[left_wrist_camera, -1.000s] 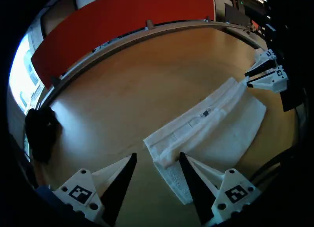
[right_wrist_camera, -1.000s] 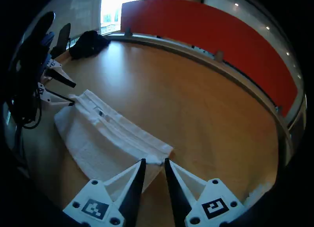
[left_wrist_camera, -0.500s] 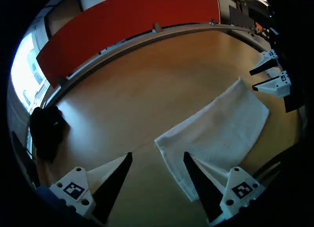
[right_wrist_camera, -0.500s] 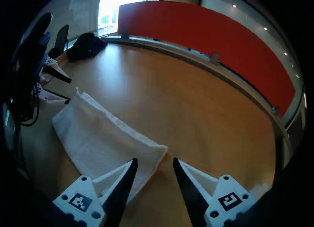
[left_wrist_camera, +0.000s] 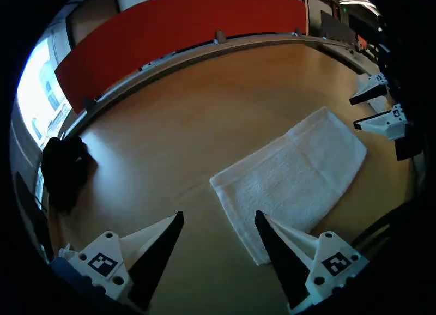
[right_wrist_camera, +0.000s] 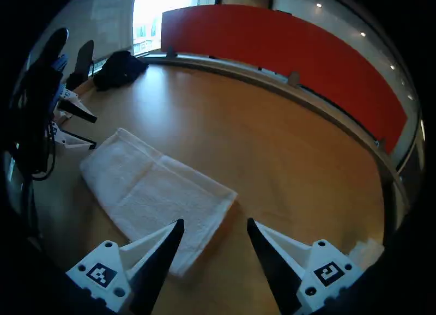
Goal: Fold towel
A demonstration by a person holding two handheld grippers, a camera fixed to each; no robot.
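No text, label or number can be read.

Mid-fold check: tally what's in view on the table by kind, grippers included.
Towel: 1
Black bundle: 1
White scrap, unclear what: 1
Grippers: 2, left gripper and right gripper, both open
Total: 5

1 towel (left_wrist_camera: 294, 173), 2 hand-held grippers (left_wrist_camera: 218, 213) (right_wrist_camera: 215, 220), 1 tbl (left_wrist_camera: 191, 108)

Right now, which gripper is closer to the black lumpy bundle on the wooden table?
Left. The left gripper is at the white terry towel, at its end nearer the black lumpy bundle; the right gripper is at its opposite end.
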